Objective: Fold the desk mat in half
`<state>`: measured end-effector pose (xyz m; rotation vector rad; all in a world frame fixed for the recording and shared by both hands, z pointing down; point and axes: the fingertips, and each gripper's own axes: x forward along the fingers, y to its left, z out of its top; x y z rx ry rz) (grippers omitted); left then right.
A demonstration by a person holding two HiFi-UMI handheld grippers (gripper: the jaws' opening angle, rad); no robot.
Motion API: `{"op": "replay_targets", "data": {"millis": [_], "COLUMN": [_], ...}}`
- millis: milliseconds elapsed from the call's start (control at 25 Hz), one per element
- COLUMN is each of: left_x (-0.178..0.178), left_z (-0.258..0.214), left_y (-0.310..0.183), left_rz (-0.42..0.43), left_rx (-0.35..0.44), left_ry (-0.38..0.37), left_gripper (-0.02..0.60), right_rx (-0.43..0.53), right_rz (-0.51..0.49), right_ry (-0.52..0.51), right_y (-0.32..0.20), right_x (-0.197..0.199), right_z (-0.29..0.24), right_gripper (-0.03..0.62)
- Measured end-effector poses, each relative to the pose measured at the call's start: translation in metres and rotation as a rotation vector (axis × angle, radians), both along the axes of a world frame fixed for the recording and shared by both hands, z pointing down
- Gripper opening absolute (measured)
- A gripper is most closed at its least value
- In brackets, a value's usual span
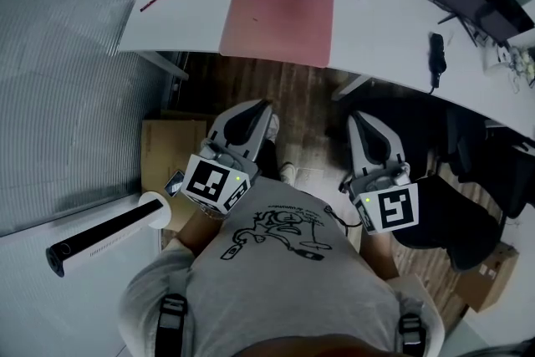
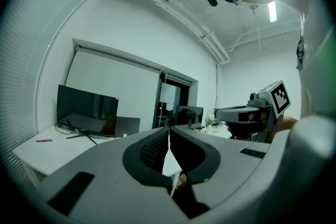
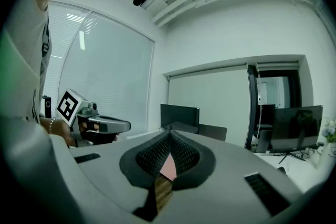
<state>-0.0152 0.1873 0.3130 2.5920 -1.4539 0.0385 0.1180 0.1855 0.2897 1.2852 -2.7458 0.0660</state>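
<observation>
While the pink desk mat [image 1: 277, 21] lies flat, unfolded, at the white desk's [image 1: 384, 29] front edge, left gripper [image 1: 253, 108] and right gripper [image 1: 361, 119] held well back from it over the wooden floor [image 1: 301, 92], jaws of both closed together, nothing between them.

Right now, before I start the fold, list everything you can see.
desk mat: one, pink, flat and unfolded at the desk's front edge
desk: one, white, ahead of the person
pen: one, red, desk's left end
monitor: one, black, behind the mat
handset-like device: one, black, desk's right part
cardboard boxes: two, brown, on the floor at left and far right
tube-shaped device: one, white with a black end, lower left
left gripper: grey, shut, empty, short of the desk
right gripper: grey, shut, empty, short of the desk
</observation>
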Motion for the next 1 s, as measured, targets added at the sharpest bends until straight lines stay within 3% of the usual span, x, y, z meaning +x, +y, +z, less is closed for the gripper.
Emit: {"op": "replay_targets", "data": {"millis": [200, 480, 680, 1000], "left_x": [-0.012, -0.036, -0.053, -0.098], "left_z": [0.005, 0.006, 0.000, -0.001], "left_y": [-0.032, -0.091, -0.137, -0.208], "left_rz": [-0.002, -0.009, -0.002, -0.025], "left_rx": [-0.004, 0.001, 0.011, 0.005], "left_ry": [0.001, 0.012, 0.013, 0.020], "left_gripper": [0.029, 0.029, 0.028, 0.025], "right_rx": [0.004, -0.009, 0.017, 0.000], "right_rz": [-0.002, -0.046, -0.030, -0.077], "right_ry": [-0.020, 0.074, 0.027, 0.105], "right_y": [-0.034, -0.087, -0.137, -0.205], "right_x": [-0.014, -0.036, -0.061, -0.101], "right_z": [0.000, 0.013, -0.003, 0.002], "right_gripper": [0.006, 0.006, 0.006, 0.006]}}
